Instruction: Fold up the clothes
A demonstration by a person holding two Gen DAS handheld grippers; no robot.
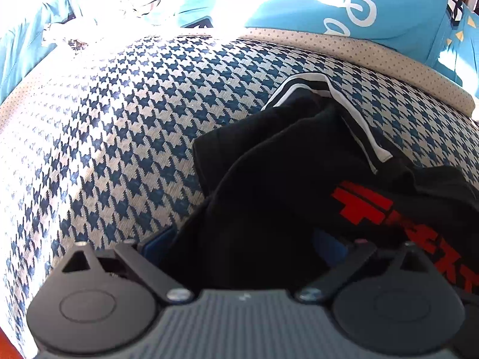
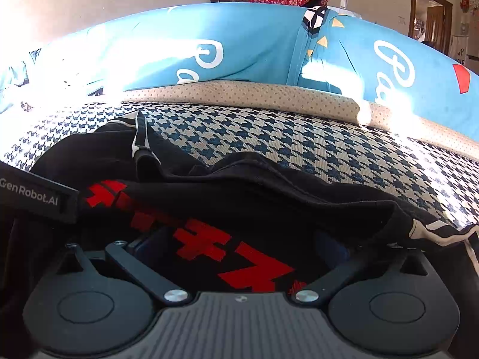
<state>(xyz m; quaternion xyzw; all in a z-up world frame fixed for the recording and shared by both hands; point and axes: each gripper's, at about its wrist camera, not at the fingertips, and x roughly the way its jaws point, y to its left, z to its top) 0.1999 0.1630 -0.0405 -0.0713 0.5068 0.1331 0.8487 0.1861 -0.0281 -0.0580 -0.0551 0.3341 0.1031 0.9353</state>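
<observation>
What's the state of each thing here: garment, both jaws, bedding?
Black garment: crumpled on the houndstooth mat, red print up.
Left gripper: fabric between its jaws; closure hidden.
Right gripper: garment draped over its jaws; closure hidden.
Houndstooth mat: spread flat.
Blue bedding: bunched behind.

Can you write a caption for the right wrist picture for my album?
Right gripper wide open around a black garment with red print, on a houndstooth bedspread.

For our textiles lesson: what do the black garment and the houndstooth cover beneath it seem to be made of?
Black garment: soft matte knit, probably cotton jersey; it drapes limply, with a flat red print.
Houndstooth cover: coarser woven fabric; ribbed threads show in the pattern.
</observation>
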